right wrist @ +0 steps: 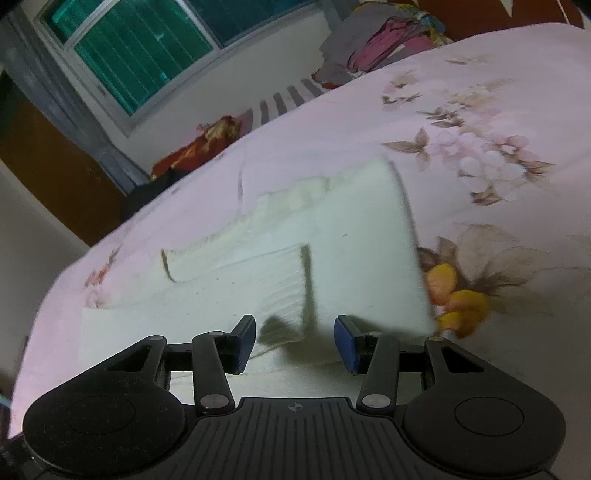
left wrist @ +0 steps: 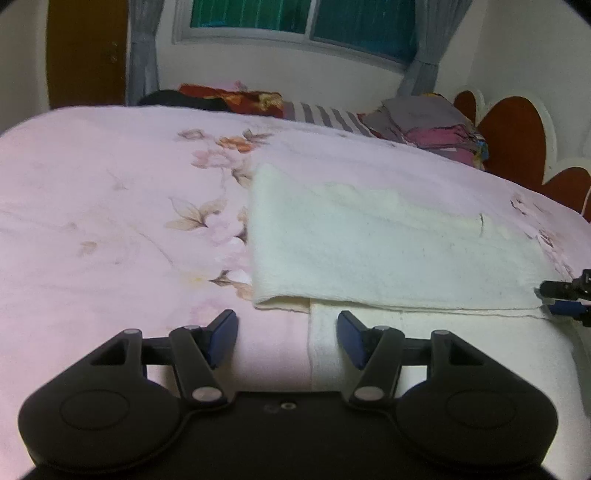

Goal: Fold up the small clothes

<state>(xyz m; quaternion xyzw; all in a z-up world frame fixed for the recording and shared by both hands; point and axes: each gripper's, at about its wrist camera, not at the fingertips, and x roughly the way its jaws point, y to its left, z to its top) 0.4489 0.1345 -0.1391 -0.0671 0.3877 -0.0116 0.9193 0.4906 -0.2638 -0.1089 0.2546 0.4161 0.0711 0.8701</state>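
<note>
Garment (left wrist: 388, 236) of cream-white cloth lies flat on the pink flowered bedspread (left wrist: 110, 206) just ahead of both my grippers, its upper half folded down so the folded edge runs across in front of my left gripper (left wrist: 287, 339). That gripper hangs with its jaws spread wide and nothing between them, the blue pads (left wrist: 221, 338) straddling the seam where white cloth meets pink sheet. My right gripper (right wrist: 294, 343) is likewise spread apart and empty, poised low over the garment's near edge, a ribbed cuff or sleeve (right wrist: 236, 266) stretching away ahead and to its left. From the left wrist, the right gripper's tips (left wrist: 565, 295) peek in at the far right, at the fold's corner. Beyond the garment, a heap of colourful clothes (left wrist: 428, 125) sits by the headboard (left wrist: 513, 136), under a window (left wrist: 303, 22) with grey curtains (left wrist: 142, 55).
</note>
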